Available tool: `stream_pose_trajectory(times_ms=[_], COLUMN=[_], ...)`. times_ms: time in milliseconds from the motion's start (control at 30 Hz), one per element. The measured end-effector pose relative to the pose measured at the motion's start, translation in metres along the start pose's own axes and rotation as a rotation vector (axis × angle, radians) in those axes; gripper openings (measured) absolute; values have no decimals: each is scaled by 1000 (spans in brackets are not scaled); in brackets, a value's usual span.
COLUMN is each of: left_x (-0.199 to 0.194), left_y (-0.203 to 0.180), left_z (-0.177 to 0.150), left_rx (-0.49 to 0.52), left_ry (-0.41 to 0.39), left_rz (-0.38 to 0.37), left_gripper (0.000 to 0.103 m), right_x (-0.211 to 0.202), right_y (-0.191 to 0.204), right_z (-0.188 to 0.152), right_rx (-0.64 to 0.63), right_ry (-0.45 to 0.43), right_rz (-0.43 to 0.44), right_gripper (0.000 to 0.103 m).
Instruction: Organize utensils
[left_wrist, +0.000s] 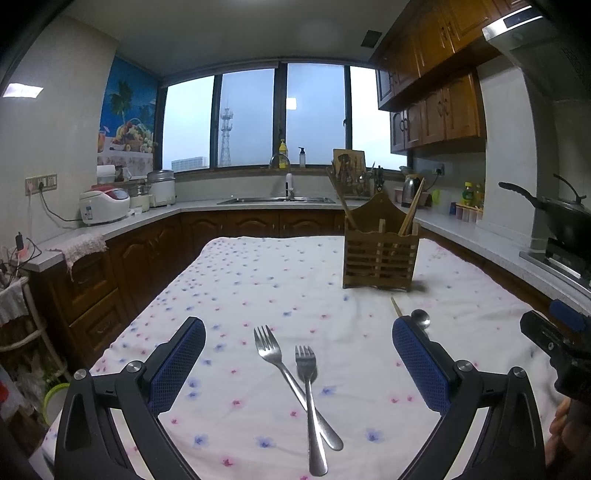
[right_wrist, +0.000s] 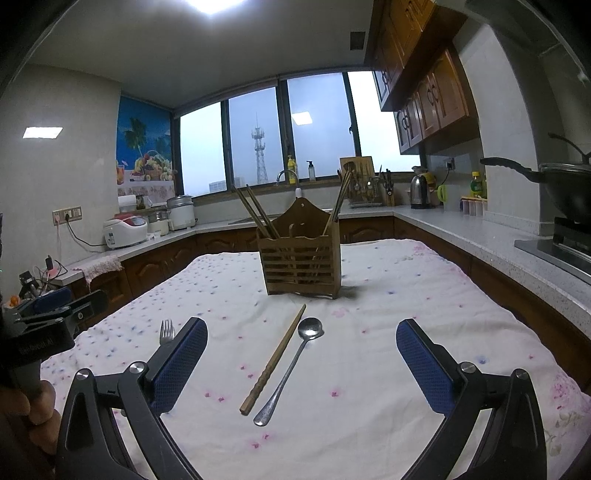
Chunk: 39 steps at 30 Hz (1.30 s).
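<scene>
Two forks (left_wrist: 295, 384) crossed at the handles on the tabletop (left_wrist: 258, 280), between the spread, empty fingers (left_wrist: 177, 365) of the left gripper (left_wrist: 299, 365). Thin, stiff, slippery steel; probably best pinched at mid-handle, top fork first. Right gripper (right_wrist: 303, 365) also spread wide and empty, over one chopstick (right_wrist: 275, 358) and spoon (right_wrist: 291, 369) lying side by side. Further back, wooden holder (right_wrist: 299, 266) with several chopsticks (right_wrist: 255, 212) standing in its compartments.

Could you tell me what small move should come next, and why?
Probably lower the open left gripper onto the crossed forks lying between its fingers and close on the upper one; both grippers are empty, and the wooden holder stands ahead.
</scene>
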<state>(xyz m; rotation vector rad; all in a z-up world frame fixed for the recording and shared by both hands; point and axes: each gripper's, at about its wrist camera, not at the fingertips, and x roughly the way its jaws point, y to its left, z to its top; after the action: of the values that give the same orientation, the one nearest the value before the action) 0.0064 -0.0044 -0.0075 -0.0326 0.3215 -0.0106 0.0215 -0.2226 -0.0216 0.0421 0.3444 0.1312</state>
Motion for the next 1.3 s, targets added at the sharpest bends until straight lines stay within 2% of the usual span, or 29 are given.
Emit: stream_pose_trajectory(times_ms=[1300], left_x=[0], left_y=[-3], left_z=[0], left_rx=[12], left_ry=[-3], left_rz=[-11], left_gripper=[102], right_x=[-2], right_y=[4], right_z=[7], right_rx=[-1], right_ry=[-15], right_rz=[4], right_gripper=[103])
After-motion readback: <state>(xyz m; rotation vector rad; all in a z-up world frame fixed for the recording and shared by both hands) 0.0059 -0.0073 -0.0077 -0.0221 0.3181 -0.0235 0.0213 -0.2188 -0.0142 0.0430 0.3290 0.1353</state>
